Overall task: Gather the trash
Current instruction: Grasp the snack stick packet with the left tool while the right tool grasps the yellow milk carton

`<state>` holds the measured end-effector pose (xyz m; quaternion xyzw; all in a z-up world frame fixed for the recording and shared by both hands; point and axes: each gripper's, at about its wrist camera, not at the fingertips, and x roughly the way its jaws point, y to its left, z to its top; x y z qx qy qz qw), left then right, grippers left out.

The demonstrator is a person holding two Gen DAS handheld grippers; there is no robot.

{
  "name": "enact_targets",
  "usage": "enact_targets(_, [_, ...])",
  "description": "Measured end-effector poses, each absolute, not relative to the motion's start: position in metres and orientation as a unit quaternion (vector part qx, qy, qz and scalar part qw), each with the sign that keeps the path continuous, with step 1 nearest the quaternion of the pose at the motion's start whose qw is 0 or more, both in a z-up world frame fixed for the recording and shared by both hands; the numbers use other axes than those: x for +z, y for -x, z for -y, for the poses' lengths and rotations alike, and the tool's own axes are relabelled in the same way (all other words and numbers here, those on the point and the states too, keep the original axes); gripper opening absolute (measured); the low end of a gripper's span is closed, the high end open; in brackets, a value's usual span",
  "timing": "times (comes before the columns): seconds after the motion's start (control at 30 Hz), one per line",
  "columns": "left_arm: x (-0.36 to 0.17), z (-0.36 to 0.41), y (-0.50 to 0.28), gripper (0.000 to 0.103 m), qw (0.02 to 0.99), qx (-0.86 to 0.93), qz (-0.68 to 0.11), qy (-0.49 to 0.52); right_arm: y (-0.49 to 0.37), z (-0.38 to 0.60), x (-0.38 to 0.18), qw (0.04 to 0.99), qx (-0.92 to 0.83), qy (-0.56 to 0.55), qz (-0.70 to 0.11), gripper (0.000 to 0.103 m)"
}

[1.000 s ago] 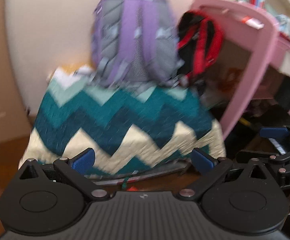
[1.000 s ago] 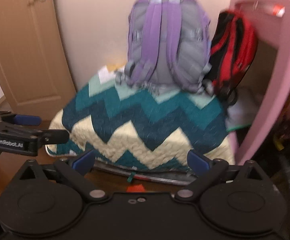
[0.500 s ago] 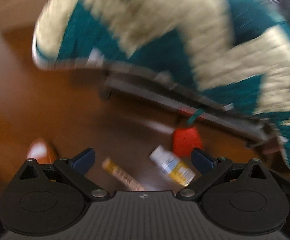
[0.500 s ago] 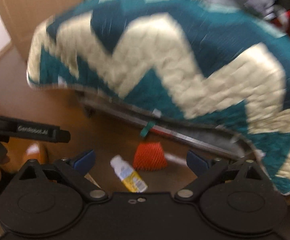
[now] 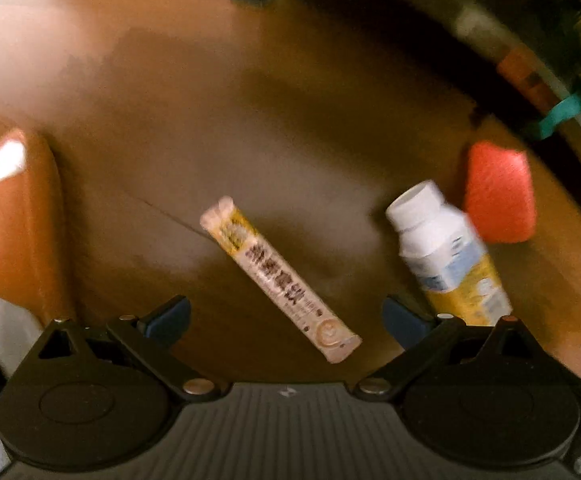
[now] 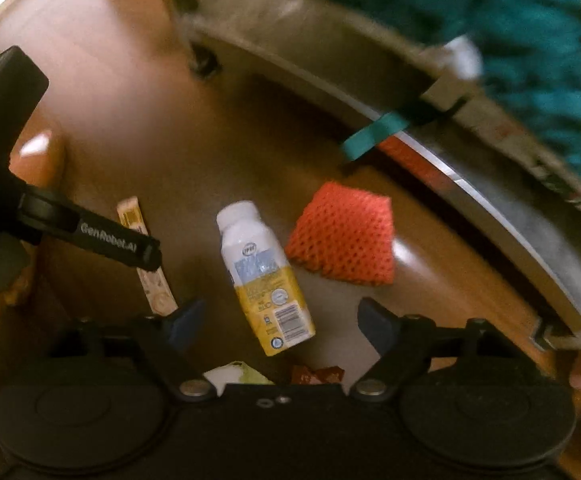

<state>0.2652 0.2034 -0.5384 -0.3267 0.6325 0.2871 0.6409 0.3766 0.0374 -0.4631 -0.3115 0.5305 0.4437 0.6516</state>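
Left gripper (image 5: 286, 316) open above sachet (image 5: 280, 286) on floor (image 5: 250, 100). Right gripper (image 6: 278, 320) open, jaws just narrowing, straddling bottle (image 6: 264, 276), not pressing it. Red net (image 6: 346, 236) just beside bottle.

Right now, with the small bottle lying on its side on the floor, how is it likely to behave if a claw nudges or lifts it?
The bottle lies flat on the smooth wooden floor, and its body looks rounded, so a sideways nudge would probably roll or slide it. It looks like rigid plastic, so it should keep its shape when squeezed. Its glossy label may be slightly slippery. Whether it is full cannot be told.
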Motion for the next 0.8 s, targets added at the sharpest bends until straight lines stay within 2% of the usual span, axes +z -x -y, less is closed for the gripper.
enact_targets(0.13, [-0.572,-0.203,-0.264,0.101,0.616,0.283,-0.654,0.334,-0.376,-0.049,-0.489,0.636,0.448,0.327,-0.537,0.078])
enact_targets(0.23, [-0.587,-0.207,-0.258,0.096,0.605,0.285,-0.653,0.356,-0.376,-0.056,-0.504,0.625,0.452,0.339,-0.538,0.076])
enact_targets(0.33, [-0.595,-0.207,-0.256,0.082,0.6,0.284,-0.651,0.368,-0.377,-0.062,-0.516,0.617,0.457,0.344,-0.54,0.071])
enact_targets(0.43, [-0.592,-0.206,-0.256,0.082,0.609,0.293,-0.645,0.355,-0.376,-0.067,-0.525,0.615,0.46,0.349,-0.537,0.064])
enact_targets(0.47, [-0.591,-0.205,-0.256,0.079,0.613,0.295,-0.643,0.352,-0.375,-0.068,-0.527,0.615,0.461,0.35,-0.536,0.06])
enact_targets(0.5, [-0.589,-0.204,-0.256,0.071,0.617,0.299,-0.64,0.347,-0.375,-0.07,-0.53,0.615,0.461,0.351,-0.535,0.057])
enact_targets(0.63, [-0.584,-0.197,-0.257,0.054,0.621,0.316,-0.639,0.326,-0.368,-0.074,-0.535,0.617,0.462,0.36,-0.526,0.055])
enact_targets(0.7, [-0.58,-0.194,-0.257,0.037,0.63,0.315,-0.634,0.318,-0.365,-0.076,-0.536,0.618,0.462,0.363,-0.523,0.054])
enact_targets(0.8, [-0.577,-0.19,-0.258,0.03,0.631,0.313,-0.637,0.313,-0.36,-0.077,-0.535,0.624,0.45,0.373,-0.518,0.053])
